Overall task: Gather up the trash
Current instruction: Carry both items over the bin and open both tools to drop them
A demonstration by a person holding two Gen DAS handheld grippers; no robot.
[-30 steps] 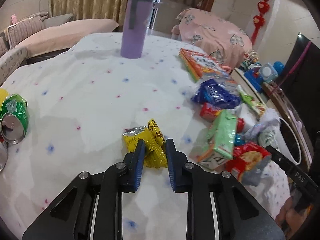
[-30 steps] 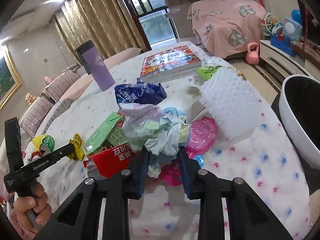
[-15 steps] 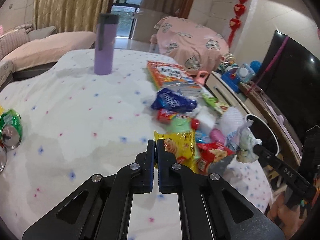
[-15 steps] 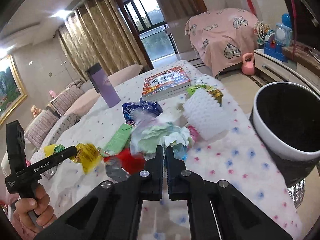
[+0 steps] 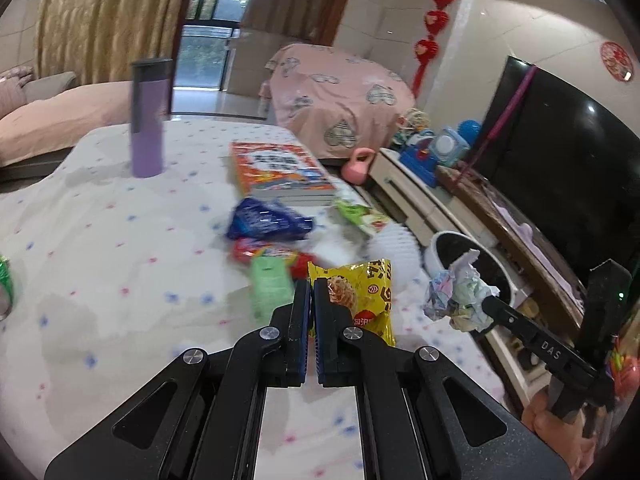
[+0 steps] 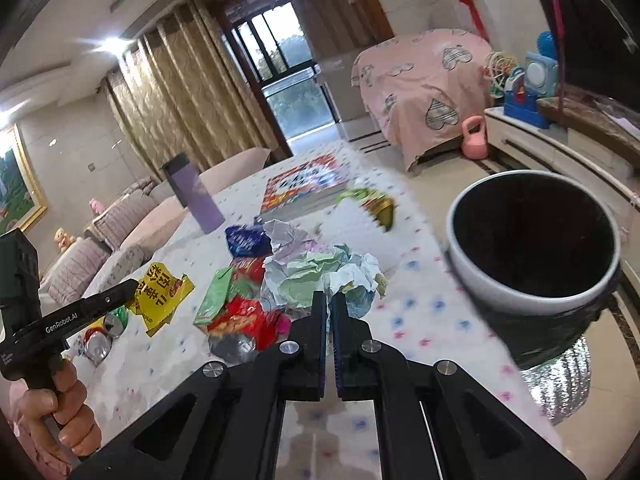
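Left tongs [image 5: 311, 292] clamping yellow wrapper [image 5: 360, 300], right tongs [image 6: 329, 304] pinching crumpled paper [image 6: 320, 272]; bin [image 6: 534, 240] interior dark, contents unclear.

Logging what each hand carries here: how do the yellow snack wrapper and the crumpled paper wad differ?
The yellow snack wrapper is a flat, glossy printed packet; the crumpled paper wad is a pale, matte, bunched ball. The wrapper is pinched in the left tool, the wad in the right tool. In the left wrist view the wad appears next to the white bin, the wrapper farther from it. Both are held above the table.
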